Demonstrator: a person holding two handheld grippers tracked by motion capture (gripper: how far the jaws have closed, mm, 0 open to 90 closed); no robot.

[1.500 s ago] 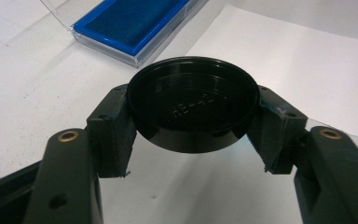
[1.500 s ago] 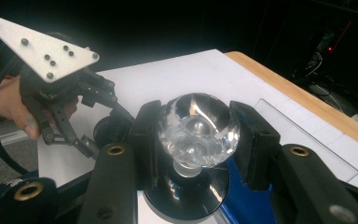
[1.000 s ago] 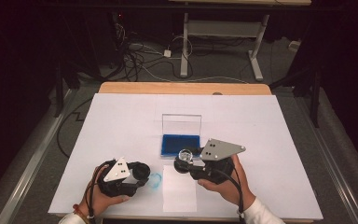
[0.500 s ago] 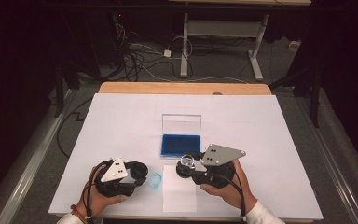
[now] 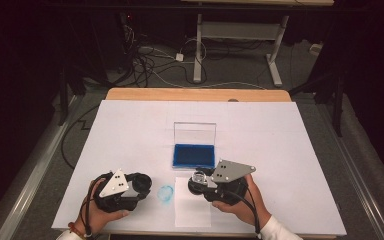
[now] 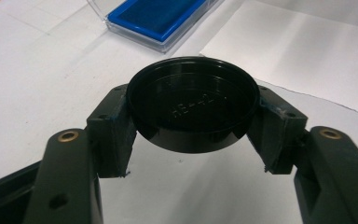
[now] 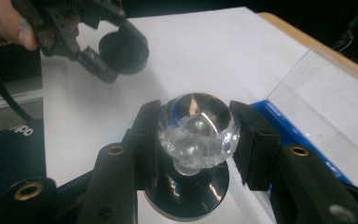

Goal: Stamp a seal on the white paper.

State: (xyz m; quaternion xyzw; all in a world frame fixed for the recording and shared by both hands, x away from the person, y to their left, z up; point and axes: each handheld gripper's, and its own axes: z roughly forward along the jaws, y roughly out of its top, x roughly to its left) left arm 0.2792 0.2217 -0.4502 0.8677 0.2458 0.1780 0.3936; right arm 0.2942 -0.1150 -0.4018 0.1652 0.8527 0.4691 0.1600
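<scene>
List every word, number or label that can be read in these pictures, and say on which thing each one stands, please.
Raised characters on the inside of the black round cap held in the left gripper: too faint to read surely.
White letters on a dark thing at the left edge of the right gripper view: cut off, roughly "ipp", not sure.
Nothing else carries readable text.

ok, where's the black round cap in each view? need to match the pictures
High view: black cap lower left, at the left gripper's tips.
Left gripper view: centre, clamped between that gripper's jaws.
Right gripper view: upper left, held by the far gripper.
Shared landmark: blue ink pad, mid-table; top centre; right edge.
</scene>
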